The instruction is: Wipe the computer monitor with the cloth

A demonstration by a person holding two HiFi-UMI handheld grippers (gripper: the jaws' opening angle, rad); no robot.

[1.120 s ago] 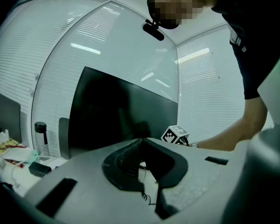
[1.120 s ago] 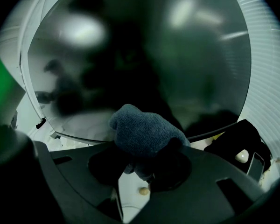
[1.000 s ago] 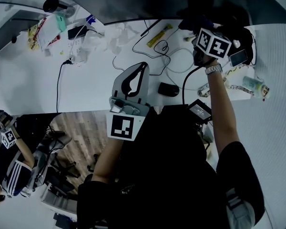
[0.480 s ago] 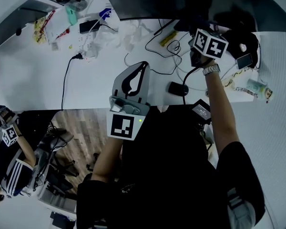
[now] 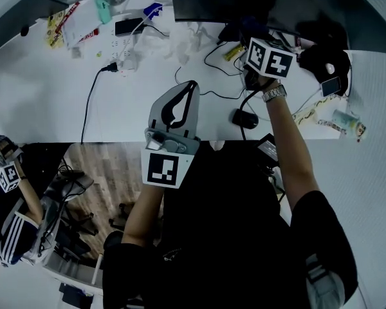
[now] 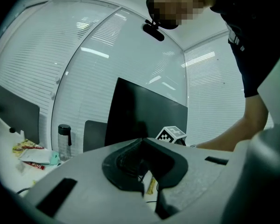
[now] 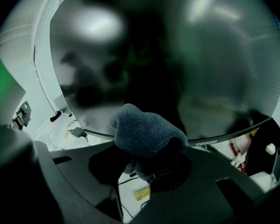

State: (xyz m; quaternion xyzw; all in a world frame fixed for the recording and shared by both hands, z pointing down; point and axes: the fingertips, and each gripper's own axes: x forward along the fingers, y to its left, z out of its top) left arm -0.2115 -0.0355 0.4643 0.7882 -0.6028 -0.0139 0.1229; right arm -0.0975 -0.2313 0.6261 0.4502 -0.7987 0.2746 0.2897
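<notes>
Right claw (image 7: 147, 153) gripped the grey cloth (image 7: 144, 129); the monitor (image 7: 177, 55) stood close ahead of it. Left claw (image 6: 143, 143) was closed on nothing, above the counter (image 5: 45, 102).

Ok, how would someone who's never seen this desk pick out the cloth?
Find the big dark monitor at the far edge of the white desk. Right in front of its lower edge, the right gripper pinches the cloth: a soft, blue-grey, knitted-looking wad. Unlike the thin cables lying on the desk, it is a fuzzy lump held in the air.
</notes>
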